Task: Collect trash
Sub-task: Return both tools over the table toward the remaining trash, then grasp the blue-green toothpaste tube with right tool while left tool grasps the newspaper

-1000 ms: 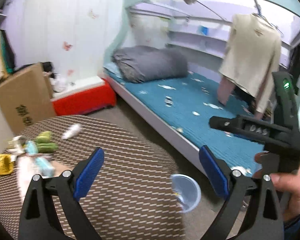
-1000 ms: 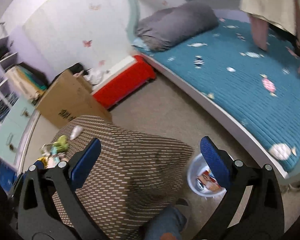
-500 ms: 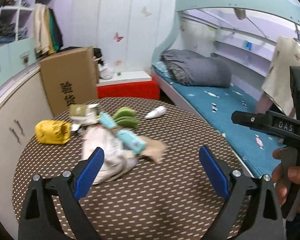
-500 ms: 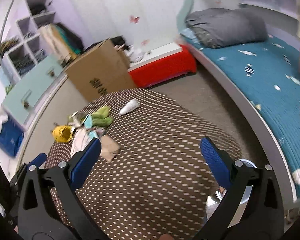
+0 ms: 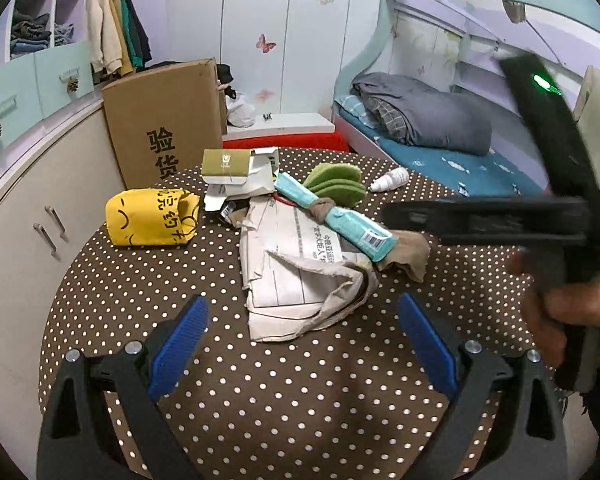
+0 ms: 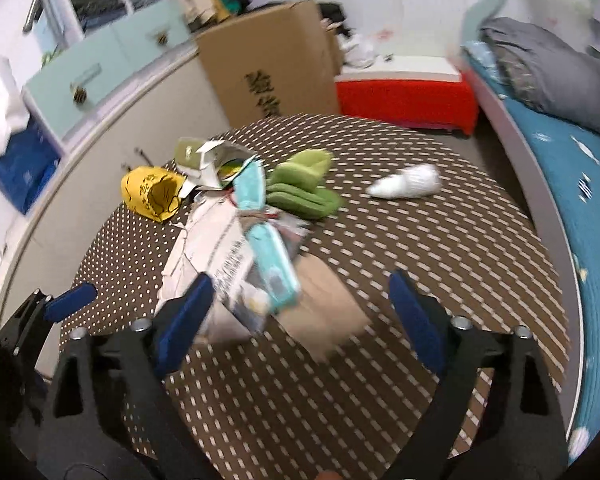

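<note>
A pile of trash lies on the round brown dotted table (image 5: 300, 400): a yellow bag (image 5: 152, 216), a torn paper envelope (image 5: 292, 276), a teal packet (image 5: 340, 220), green pads (image 5: 336, 184), a small white bottle (image 5: 390, 179) and an olive carton (image 5: 228, 163). My left gripper (image 5: 302, 340) hangs open and empty just in front of the envelope. My right gripper (image 6: 300, 308) is over the pile with its jaws closing. The blurred teal packet (image 6: 268, 260) and brown scrap (image 6: 324, 312) lie between its fingers, untouched. The left gripper's blue pad (image 6: 70, 300) shows at far left.
A tall cardboard box (image 5: 168, 120) stands behind the table beside a curved cabinet (image 5: 28, 208). A red box (image 6: 404, 96) sits by the wall. The bed (image 6: 580, 152) with a grey quilt runs along the right. A hand (image 5: 572, 304) holds the right tool.
Both views swung from the bed and the floor bin to the trash pile on the table, and closer to it. The bin has left view. The right jaws have narrowed a little.
</note>
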### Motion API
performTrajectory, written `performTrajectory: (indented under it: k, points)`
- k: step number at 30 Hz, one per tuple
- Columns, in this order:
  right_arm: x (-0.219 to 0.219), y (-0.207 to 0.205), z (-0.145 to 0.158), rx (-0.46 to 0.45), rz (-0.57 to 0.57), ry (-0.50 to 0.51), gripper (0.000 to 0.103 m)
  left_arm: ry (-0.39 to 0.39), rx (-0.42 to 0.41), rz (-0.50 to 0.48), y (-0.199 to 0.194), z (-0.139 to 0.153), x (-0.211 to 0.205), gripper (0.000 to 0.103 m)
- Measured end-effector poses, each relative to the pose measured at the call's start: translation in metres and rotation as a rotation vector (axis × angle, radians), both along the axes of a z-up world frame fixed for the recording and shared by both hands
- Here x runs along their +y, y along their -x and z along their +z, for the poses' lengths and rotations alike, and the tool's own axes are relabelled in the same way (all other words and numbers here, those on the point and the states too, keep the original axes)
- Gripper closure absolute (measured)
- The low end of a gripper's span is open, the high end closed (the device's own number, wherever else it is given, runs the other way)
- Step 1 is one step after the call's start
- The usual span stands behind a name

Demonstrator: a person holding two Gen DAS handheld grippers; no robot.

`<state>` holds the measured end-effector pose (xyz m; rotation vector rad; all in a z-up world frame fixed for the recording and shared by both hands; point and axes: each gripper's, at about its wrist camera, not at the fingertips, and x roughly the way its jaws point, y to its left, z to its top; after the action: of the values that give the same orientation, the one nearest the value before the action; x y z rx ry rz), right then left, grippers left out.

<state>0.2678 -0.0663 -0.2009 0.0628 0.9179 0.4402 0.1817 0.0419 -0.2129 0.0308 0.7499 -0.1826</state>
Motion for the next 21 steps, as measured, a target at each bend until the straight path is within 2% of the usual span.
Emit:
performTrajectory:
  k: [4, 6, 7, 9, 11, 15, 17, 18, 19, 20, 21]
  points:
    - [0.027, -0.019, -0.009, 0.017, 0.066, 0.037, 0.040, -0.006, 0.016, -0.009, -0.009, -0.007, 0.002, 0.009]
    - [0.038, -0.026, -0.015, 0.027, 0.089, 0.075, 0.056, -0.009, 0.022, -0.009, -0.013, -0.009, 0.002, 0.009]
    - [0.041, -0.028, -0.019, 0.033, 0.092, 0.091, 0.071, -0.012, 0.025, -0.010, -0.015, -0.010, 0.002, 0.009]
    - [0.039, -0.024, -0.021, 0.032, 0.097, 0.079, 0.073, -0.012, 0.030, -0.020, -0.018, -0.012, 0.000, 0.009]
    - [0.031, -0.016, -0.017, 0.030, 0.093, 0.044, 0.086, -0.013, 0.033, -0.039, -0.019, -0.013, -0.004, 0.009]
    - [0.002, 0.003, -0.007, 0.023, 0.049, -0.024, 0.088, -0.034, 0.048, -0.083, -0.025, -0.018, -0.015, 0.010]
    - [-0.013, 0.016, -0.003, 0.029, 0.036, -0.056, 0.095, -0.046, 0.059, -0.104, -0.029, -0.021, -0.022, 0.010]
    - [-0.018, 0.020, -0.002, 0.027, 0.031, -0.062, 0.095, -0.048, 0.065, -0.117, -0.031, -0.022, -0.025, 0.018]
    - [-0.023, 0.026, 0.000, 0.027, 0.023, -0.066, 0.095, -0.047, 0.075, -0.129, -0.032, -0.024, -0.028, 0.033]
    - [-0.030, 0.034, 0.001, 0.031, 0.017, -0.068, 0.095, -0.052, 0.103, -0.145, -0.036, -0.028, -0.032, 0.041]
    - [-0.032, 0.038, 0.001, 0.033, 0.015, -0.063, 0.095, -0.052, 0.120, -0.153, -0.037, -0.030, -0.035, 0.056]
